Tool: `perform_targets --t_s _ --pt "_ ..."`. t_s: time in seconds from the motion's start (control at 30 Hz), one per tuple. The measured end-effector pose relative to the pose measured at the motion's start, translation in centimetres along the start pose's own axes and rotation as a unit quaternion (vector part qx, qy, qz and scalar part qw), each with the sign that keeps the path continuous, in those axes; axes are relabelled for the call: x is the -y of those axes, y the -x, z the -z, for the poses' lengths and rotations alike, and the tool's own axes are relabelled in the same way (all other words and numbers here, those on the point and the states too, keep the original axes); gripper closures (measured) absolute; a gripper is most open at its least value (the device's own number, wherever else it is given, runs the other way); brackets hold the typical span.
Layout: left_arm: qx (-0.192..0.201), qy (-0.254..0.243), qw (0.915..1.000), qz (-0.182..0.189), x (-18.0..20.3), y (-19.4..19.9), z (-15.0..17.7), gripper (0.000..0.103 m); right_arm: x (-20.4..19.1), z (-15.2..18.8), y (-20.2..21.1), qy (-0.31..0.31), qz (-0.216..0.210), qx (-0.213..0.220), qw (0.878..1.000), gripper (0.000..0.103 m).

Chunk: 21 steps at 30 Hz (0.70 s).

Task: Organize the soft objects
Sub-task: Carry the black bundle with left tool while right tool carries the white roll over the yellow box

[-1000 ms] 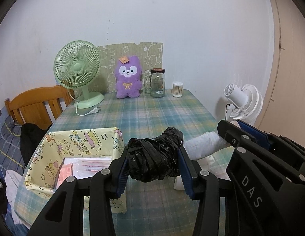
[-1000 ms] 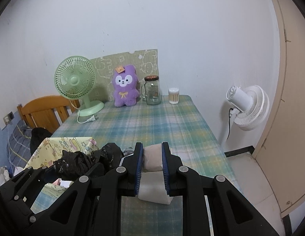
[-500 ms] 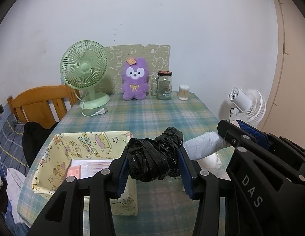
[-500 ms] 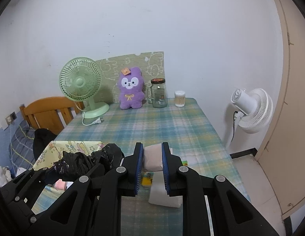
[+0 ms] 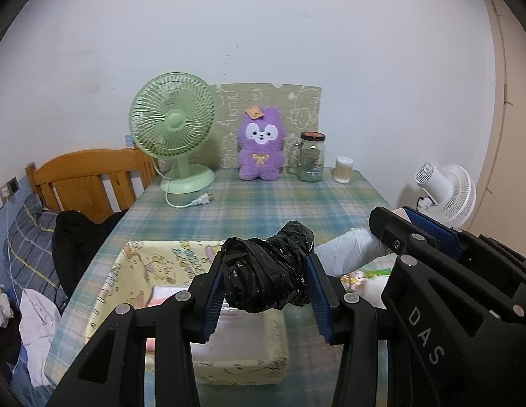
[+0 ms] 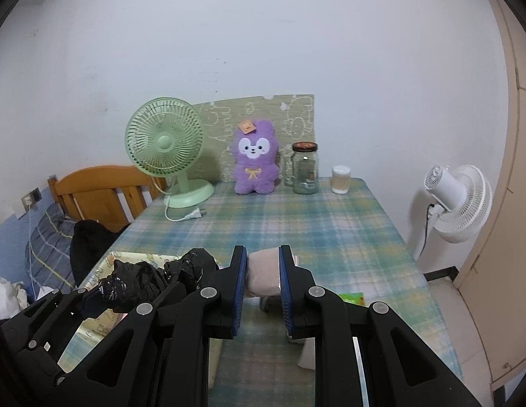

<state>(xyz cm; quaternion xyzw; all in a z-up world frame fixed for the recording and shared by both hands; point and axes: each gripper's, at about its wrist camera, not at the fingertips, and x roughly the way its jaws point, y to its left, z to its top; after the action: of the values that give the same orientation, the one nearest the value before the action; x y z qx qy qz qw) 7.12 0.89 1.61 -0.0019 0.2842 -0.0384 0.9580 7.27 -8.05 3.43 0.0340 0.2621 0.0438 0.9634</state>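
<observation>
Left gripper (image 5: 265, 291) clamped on black plastic bundle (image 5: 268, 271), now above the yellow box (image 5: 127, 271), farther over it than before. Right gripper (image 6: 262, 283) grips pale soft roll (image 6: 263, 276), unchanged, above plaid table (image 6: 331, 230).

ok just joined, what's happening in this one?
A person holds two grippers over a plaid-covered table. The left gripper is shut on a crumpled black plastic bag bundle, held above a pale yellow cartoon-print fabric bin. The right gripper is shut on a soft pale pink-beige roll, held over the table beside the bin. Neither item is in the bin yet.
</observation>
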Motion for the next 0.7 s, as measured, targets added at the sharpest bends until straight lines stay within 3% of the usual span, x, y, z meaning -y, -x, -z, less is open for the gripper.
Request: perform_targets --t_s 0.7 --pt "-0.007 0.011 0.9997 -0.020 -6.0 -1.9 -0.2 0.057 -5.7 -0.1 -3.7 0.024 -0.036 -0.021 0.999 0.081"
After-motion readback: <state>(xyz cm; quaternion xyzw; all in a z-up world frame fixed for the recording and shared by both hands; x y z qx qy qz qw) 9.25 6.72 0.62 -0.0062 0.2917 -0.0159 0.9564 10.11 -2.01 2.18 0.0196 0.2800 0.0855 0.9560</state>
